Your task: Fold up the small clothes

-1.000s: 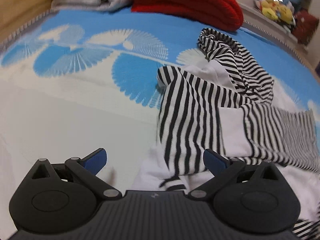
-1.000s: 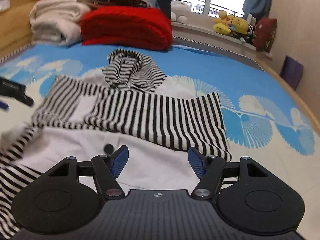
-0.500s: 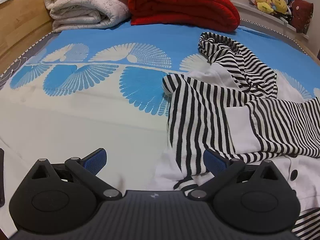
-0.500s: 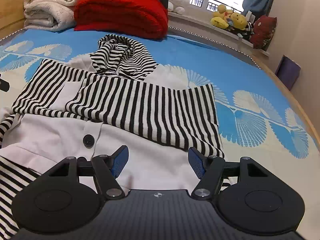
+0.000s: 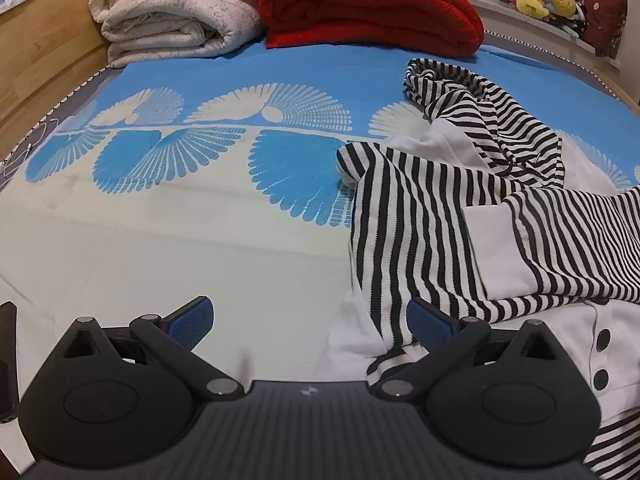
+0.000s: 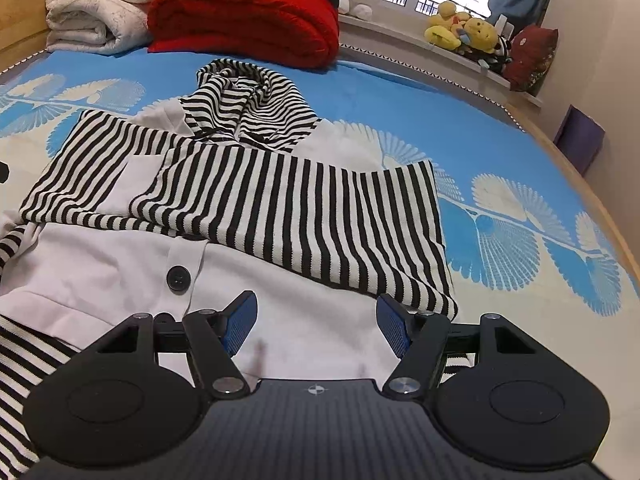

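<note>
A small white jacket (image 6: 120, 264) with black-and-white striped sleeves and hood lies on the blue-and-white bedspread (image 6: 500, 148). Both striped sleeves (image 6: 304, 216) are folded across its chest, and the hood (image 6: 248, 108) lies bunched at the far end. A black button (image 6: 178, 278) shows on the white front. My right gripper (image 6: 317, 322) is open and empty, just above the jacket's white lower front. My left gripper (image 5: 310, 322) is open and empty at the jacket's left edge (image 5: 400, 240), with its right finger over the striped cloth and its left finger over bare bedspread (image 5: 200, 216).
A folded red blanket (image 6: 244, 16) and a folded cream blanket (image 6: 96, 12) lie at the head of the bed. Plush toys (image 6: 464, 28) sit on the window ledge. A wooden bed frame (image 5: 36, 52) runs along the left. A dark object (image 5: 6, 360) lies at the left edge.
Both grippers have pulled back and risen a little from the jacket, so more of it and the bed shows. The jaws stayed open. The jacket has not visibly moved.
</note>
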The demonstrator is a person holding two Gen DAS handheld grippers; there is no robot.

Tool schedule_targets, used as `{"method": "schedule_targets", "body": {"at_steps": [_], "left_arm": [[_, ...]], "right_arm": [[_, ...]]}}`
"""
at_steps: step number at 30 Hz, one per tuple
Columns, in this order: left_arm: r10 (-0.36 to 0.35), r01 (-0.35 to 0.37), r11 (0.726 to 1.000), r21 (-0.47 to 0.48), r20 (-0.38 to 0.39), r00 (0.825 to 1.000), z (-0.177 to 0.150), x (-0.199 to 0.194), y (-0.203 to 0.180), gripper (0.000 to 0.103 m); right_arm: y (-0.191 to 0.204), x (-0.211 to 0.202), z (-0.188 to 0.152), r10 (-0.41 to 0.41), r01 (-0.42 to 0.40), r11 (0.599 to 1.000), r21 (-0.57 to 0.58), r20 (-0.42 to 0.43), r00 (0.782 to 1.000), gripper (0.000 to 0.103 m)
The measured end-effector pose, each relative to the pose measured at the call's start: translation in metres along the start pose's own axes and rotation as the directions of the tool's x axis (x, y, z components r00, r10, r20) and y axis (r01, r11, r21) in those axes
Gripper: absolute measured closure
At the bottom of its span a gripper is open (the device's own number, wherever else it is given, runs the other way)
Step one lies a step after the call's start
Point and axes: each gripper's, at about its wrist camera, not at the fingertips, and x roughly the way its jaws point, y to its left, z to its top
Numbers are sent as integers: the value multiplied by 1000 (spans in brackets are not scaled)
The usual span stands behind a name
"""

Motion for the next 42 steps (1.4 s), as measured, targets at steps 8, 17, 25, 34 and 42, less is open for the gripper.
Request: {"method": "schedule_targets", "body": {"at_steps": [8,17,25,34,42], "left_arm": [[-32,29,997,-68,-36,999,22,3,30,0],[212,-216,934,-284,-44,976,54,39,144,0],[265,-292,921,-257,-132,955,41,69,185,0],[121,-154,944,-291,-131,984,37,74,187,0],[102,-127,959,-253,-109,989,40,69,168,0]], "right_arm": [[-4,-2,12,-19,19,999,34,3,1000,35],[14,18,210,49,-51,999,10,170,984,26],[109,198,355,16,-27,998,63,165,986,25],[207,352,355,-123,136,977,-162,87,989,33],[154,296,381,-179,171,984,55,292,939,100]]}}
